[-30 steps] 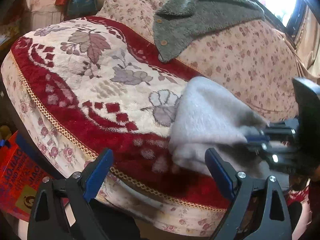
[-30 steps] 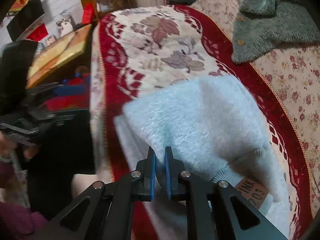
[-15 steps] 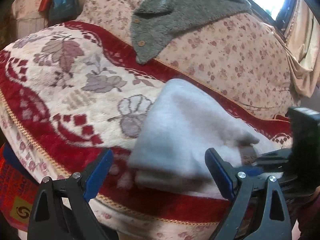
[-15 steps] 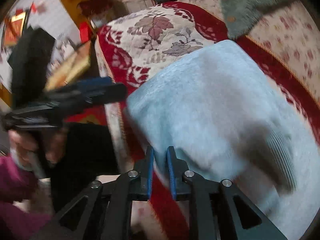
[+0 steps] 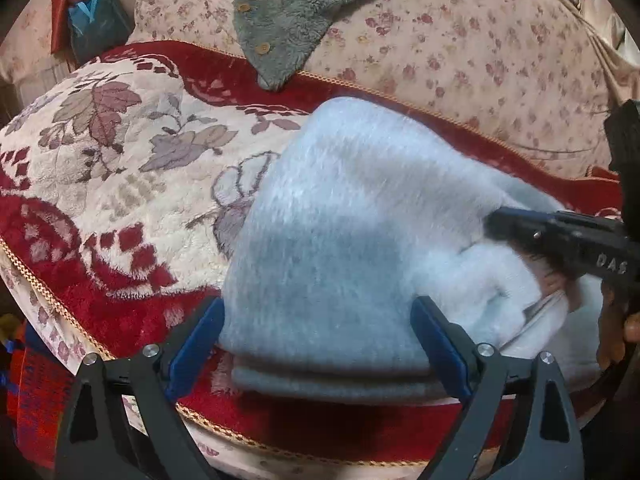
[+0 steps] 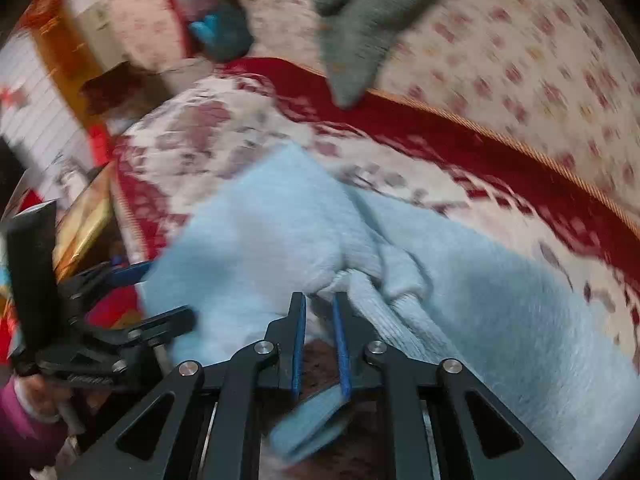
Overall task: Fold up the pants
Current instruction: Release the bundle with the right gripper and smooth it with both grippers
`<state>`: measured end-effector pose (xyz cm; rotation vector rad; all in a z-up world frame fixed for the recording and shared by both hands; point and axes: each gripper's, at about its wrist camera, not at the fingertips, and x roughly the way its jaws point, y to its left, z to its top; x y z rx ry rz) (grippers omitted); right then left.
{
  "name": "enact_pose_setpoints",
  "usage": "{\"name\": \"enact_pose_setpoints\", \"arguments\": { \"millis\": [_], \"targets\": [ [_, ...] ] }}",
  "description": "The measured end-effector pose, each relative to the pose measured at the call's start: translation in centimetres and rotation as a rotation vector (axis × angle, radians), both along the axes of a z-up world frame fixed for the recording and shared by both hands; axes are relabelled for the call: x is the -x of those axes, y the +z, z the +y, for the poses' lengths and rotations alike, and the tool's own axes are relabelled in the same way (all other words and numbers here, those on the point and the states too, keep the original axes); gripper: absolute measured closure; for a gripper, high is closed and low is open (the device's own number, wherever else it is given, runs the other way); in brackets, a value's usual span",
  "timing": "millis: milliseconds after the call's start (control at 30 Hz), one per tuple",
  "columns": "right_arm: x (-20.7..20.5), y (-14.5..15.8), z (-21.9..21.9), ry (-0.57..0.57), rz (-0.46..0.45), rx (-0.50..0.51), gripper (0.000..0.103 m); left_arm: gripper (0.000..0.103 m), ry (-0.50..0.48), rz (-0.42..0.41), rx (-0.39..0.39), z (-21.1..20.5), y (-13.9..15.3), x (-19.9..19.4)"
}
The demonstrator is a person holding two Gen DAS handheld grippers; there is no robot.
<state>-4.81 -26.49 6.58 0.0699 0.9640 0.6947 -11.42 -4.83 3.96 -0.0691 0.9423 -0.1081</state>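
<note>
Both claws were at the fluffy pale-blue pants (image 5: 344,240): the left gripper (image 5: 316,344) stood wide apart astride the folded edge low in the frame, while the right gripper (image 6: 320,336) was pinched on a bunched edge. Pants lay on a red-and-cream floral plush blanket (image 5: 120,184), bare at left. A grey fleece garment (image 5: 280,20) sat up top.

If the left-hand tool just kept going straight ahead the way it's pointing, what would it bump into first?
Most likely the folded light-blue pants. The left gripper is open, and the folded edge already sits between its fingers, so it would press into that fabric almost at once, well before the gray sweater behind.
</note>
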Motion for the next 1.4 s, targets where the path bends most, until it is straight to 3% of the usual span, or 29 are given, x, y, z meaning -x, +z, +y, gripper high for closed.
{"name": "enact_pose_setpoints", "arguments": {
  "millis": [133, 200, 333, 367, 400, 467, 567, 767, 867, 1000, 1200, 1400],
  "targets": [
    [0.0, 0.5, -1.4, -0.006, 0.034, -0.077, 0.093, 0.008, 0.018, -0.004, 0.016, 0.1, 0.5, 0.1],
    [0.7, 1.4, -2.4, -0.007, 0.047, -0.090, 0.087, 0.008, 0.037, -0.016, 0.019, 0.1, 1.2, 0.4],
    [3.3, 3.3, -6.6, -0.043, 0.039, -0.129, 0.083, 0.008, 0.019, -0.085, 0.046, -1.3, 3.4, 1.6],
    [4.2, 3.7, -8.2, -0.061, 0.034, -0.144, 0.075, 0.007, 0.002, -0.098, 0.054, -1.9, 3.9, 1.8],
    [5.0, 3.9, -9.7, -0.086, 0.037, -0.155, 0.052, 0.007, -0.028, -0.114, 0.063, -3.1, 4.6, 2.0],
    [6.8, 4.2, -12.8, -0.148, 0.038, -0.194, 0.017, 0.007, -0.087, -0.135, 0.068, -5.3, 5.4, 2.2],
    [9.8, 4.1, -17.0, -0.209, 0.049, -0.233, 0.016, 0.007, -0.194, -0.153, 0.079, -9.2, 6.2, 2.3],
    [15.2, 2.4, -23.6, -0.342, 0.103, -0.175, 0.016, 0.007, -0.369, -0.116, 0.149, -16.5, 6.4, 1.7],
    [18.2, 1.3, -26.9, -0.395, 0.139, -0.195, 0.016, 0.006, -0.432, -0.099, 0.190, -19.4, 6.2, 1.4],
    [20.8, -0.4, -28.4, -0.404, 0.189, -0.241, 0.013, 0.004, -0.511, -0.025, 0.231, -23.4, 5.2, 0.1],
    [21.6, -4.6, -28.7, -0.468, 0.272, -0.335, 0.012, 0.004, -0.601, 0.004, 0.192, -28.4, 4.5, -1.4],
    [21.3, -7.5, -30.6, -0.620, 0.275, -0.559, 0.007, 0.004, -0.735, 0.040, 0.188, -32.5, 4.3, -4.0]
  ]
}}
